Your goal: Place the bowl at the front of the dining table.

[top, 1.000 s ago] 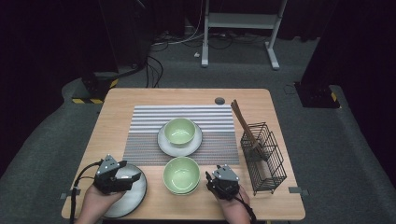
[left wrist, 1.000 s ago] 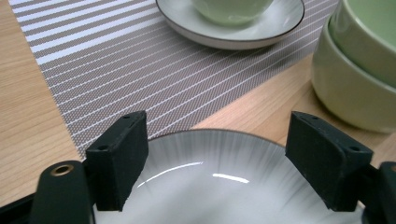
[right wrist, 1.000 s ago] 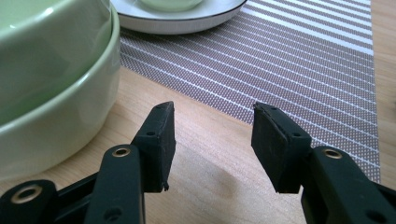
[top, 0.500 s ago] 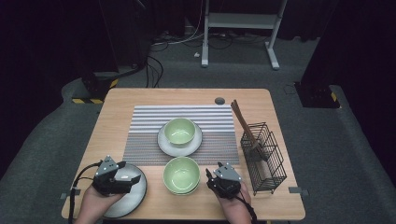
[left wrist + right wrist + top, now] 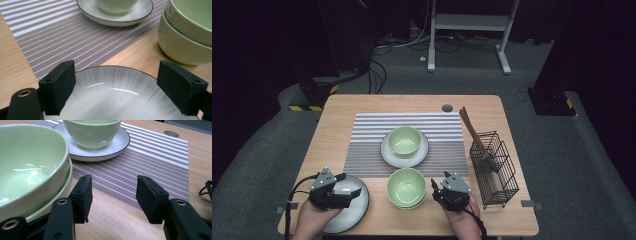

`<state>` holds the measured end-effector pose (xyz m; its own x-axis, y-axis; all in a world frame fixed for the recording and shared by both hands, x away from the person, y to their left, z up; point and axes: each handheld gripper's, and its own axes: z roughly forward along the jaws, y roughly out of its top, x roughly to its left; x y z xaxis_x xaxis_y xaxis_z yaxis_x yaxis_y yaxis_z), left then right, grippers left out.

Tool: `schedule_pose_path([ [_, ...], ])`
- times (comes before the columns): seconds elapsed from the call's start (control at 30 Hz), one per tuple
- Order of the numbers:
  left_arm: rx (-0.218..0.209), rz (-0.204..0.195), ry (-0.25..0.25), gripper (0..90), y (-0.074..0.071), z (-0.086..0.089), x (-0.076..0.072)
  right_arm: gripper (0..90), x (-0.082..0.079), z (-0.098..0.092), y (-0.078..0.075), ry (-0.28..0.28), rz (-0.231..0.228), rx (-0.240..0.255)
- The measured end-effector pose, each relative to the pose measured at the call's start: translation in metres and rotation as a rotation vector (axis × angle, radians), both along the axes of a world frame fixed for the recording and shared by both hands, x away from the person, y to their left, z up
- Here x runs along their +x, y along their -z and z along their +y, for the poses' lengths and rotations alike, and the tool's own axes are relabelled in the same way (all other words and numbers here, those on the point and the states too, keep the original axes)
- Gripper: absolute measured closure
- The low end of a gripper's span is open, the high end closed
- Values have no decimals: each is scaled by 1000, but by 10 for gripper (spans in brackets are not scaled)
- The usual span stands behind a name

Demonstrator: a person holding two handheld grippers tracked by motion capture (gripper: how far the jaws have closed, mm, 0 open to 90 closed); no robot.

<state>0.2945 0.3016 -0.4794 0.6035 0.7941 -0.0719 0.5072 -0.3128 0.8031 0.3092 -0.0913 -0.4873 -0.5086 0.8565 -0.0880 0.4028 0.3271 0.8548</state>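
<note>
High view: left gripper [image 5: 353,192] wide apart over grey plate [image 5: 357,210], right gripper [image 5: 435,189] apart beside stacked green bowls [image 5: 406,187].

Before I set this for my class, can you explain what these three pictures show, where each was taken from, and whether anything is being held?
A person sits at a wooden table with a hand-held two-jaw tool in each hand. The high view looks down from above; the other two come from cameras riding on each tool. The left claw is over a grey plate, jaws wide apart, having just been opening, not gripping it. The right claw stands open beside two stacked green bowls, holding nothing. Further back, a striped mat carries a third bowl on a saucer; a wire basket holds wooden utensils.
</note>
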Motion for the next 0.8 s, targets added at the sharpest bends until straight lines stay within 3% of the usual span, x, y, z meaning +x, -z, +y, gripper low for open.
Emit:
schedule_pose_path([
  [0.17, -9, -17, -7, 159, -1, 2, -1, 455, 0, 1, -5, 7, -13, 25],
  [0.53, 17, -38, -44, 161, 0, 6, -1, 449, -1, 1, -18, 3, -57, 69],
  [0.8, 41, -36, -95, 150, 1, 7, 1, 451, 4, 6, -29, -2, -89, 45],
])
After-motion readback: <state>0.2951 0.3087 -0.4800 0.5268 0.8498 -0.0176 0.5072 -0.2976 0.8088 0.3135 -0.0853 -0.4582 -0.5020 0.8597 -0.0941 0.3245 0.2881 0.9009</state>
